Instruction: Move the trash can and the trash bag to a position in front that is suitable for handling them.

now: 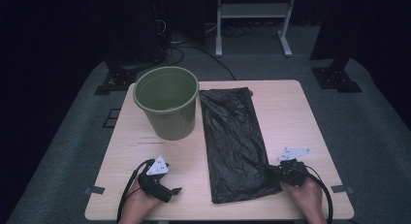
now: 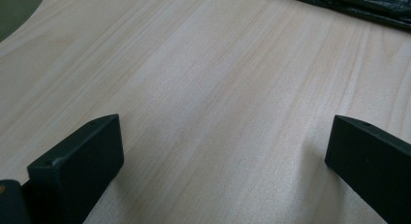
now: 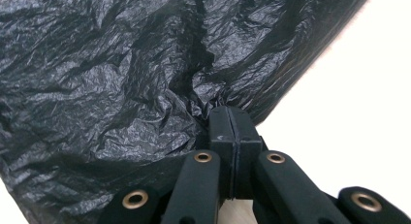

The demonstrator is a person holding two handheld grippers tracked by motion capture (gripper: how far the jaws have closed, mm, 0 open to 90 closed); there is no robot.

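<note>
A black plastic bag (image 1: 233, 139) lies flat and lengthwise on the wooden table (image 1: 286, 107), just right of a green bucket (image 1: 167, 103) that stands upright. My right gripper (image 1: 269, 168) is at the bag's near right edge, its jaws shut on a pinch of the crinkled black plastic bag (image 3: 121, 78), which bunches up at the right gripper (image 3: 231, 118) tips. My left gripper (image 1: 174, 190) rests low over bare wood near the front left, jaws wide apart, nothing between them. In the left gripper view the left gripper (image 2: 225, 136) frames plain tabletop, with the bag's edge (image 2: 358, 3) far off.
The bucket (image 2: 14, 10) shows as a green corner in the left gripper view. Beyond the table lie grey floor, dark stands (image 1: 337, 73) and a white frame (image 1: 252, 13) with cables. Bare wood stretches between the bucket and the front edge.
</note>
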